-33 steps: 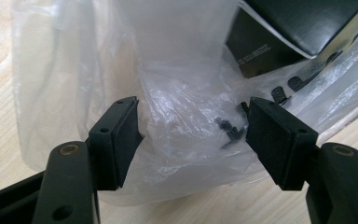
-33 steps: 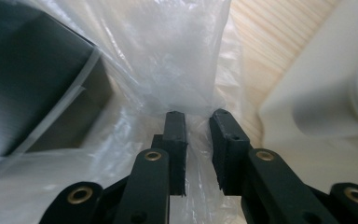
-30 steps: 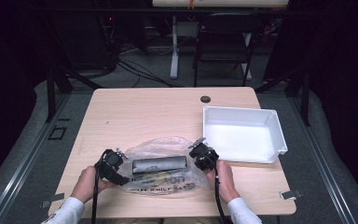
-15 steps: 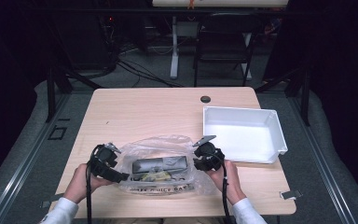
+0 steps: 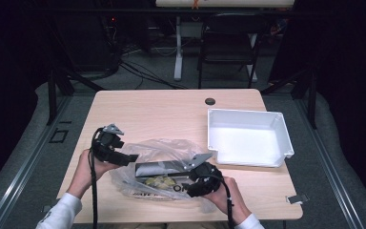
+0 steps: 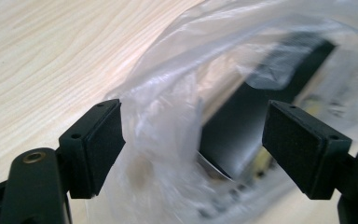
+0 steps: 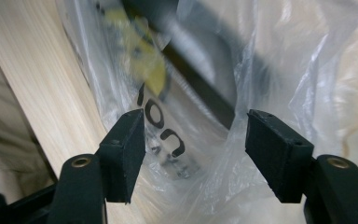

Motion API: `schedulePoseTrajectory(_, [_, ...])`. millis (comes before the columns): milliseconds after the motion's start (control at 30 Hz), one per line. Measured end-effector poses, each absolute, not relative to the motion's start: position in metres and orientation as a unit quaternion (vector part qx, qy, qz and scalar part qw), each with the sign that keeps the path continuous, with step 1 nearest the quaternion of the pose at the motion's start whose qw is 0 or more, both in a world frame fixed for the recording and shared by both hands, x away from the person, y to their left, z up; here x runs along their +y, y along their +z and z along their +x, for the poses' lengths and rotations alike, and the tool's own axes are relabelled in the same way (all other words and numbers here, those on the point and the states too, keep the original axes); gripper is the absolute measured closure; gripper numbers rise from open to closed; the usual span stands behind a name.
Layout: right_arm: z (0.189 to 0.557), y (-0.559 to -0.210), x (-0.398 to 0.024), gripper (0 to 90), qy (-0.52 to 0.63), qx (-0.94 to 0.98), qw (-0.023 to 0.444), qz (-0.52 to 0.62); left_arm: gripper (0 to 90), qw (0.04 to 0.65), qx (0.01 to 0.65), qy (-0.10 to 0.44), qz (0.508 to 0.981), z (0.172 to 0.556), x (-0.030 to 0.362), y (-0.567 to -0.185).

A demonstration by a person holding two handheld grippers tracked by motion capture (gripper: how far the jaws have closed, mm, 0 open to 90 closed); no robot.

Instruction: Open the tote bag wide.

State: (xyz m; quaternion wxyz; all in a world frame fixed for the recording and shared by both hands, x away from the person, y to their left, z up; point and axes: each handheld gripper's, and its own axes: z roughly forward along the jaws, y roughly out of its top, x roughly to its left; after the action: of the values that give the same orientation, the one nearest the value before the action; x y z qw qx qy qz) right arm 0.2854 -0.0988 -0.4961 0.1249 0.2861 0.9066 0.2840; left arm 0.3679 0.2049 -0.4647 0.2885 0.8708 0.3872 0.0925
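Pale wood makes up our desk [image 5: 162, 109], the largest thing before us. On its right side stands one white tray [image 5: 280, 143], shallow, square-cornered and bare inside. Near the front edge, left of the tray, lies one clear plastic bag [image 5: 164, 148], crumpled and printed with dark letters. Inside the bag we see one long black flat piece [image 5: 159, 168] lying left to right, and under it something yellowish [image 5: 159, 182] that is too blurred for us to name. One small dark round cap [image 5: 210, 101] sits in the desk's far edge.

Our two forearms come in from the near side, white sleeves at the wrists. Our left hand [image 5: 86, 168] holds the left gripper [image 5: 132, 157] at the bag's left end, pointing right and raised off the desk. Its fingers [image 6: 93, 144] have just been opening and stand apart, with loose bag film between them but not pressed. Our right hand [image 5: 226, 195] holds the right gripper [image 5: 186, 190] at the bag's near right corner, pointing left. Its fingers [image 7: 123, 151] have also just been opening and stand apart, the bag's film slack in the gap, untouched by the pads.
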Motion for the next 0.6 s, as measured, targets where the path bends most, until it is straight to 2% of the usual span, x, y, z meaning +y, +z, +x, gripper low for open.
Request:
schedulePoseTrajectory(133, [0.295,-0.508,-0.098,43.8,0.260,0.900,0.167,0.306,24.5,0.259,0.387,0.069,0.882,0.390,0.199,-0.481])
schedulePoseTrajectory(200, [0.308,-0.511,-0.105,47.1,0.260,0.892,0.169,0.330,28.1,0.246,0.391,0.062,0.885,0.400,0.198,-0.490])
schedulePoseTrajectory(300, [0.324,-0.518,-0.114,58.2,0.260,0.879,0.166,0.363,36.2,0.223,0.404,0.043,0.886,0.412,0.201,-0.504])
schedulePoseTrajectory(400, [0.334,-0.524,-0.118,74.4,0.256,0.873,0.173,0.378,50.7,0.210,0.408,0.021,0.888,0.419,0.203,-0.516])
schedulePoseTrajectory(467, [0.339,-0.528,-0.119,84.6,0.247,0.872,0.177,0.383,68.4,0.192,0.402,0.010,0.895,0.421,0.200,-0.526])
schedulePoseTrajectory(500, [0.340,-0.530,-0.119,88.6,0.247,0.870,0.181,0.387,74.2,0.180,0.398,0.011,0.900,0.421,0.197,-0.532])
schedulePoseTrajectory(533, [0.342,-0.531,-0.119,90.0,0.240,0.871,0.184,0.388,82.2,0.177,0.394,0.017,0.902,0.421,0.195,-0.535])
schedulePoseTrajectory(600, [0.344,-0.532,-0.121,90.0,0.243,0.866,0.190,0.393,87.9,0.163,0.389,0.031,0.906,0.420,0.190,-0.540])
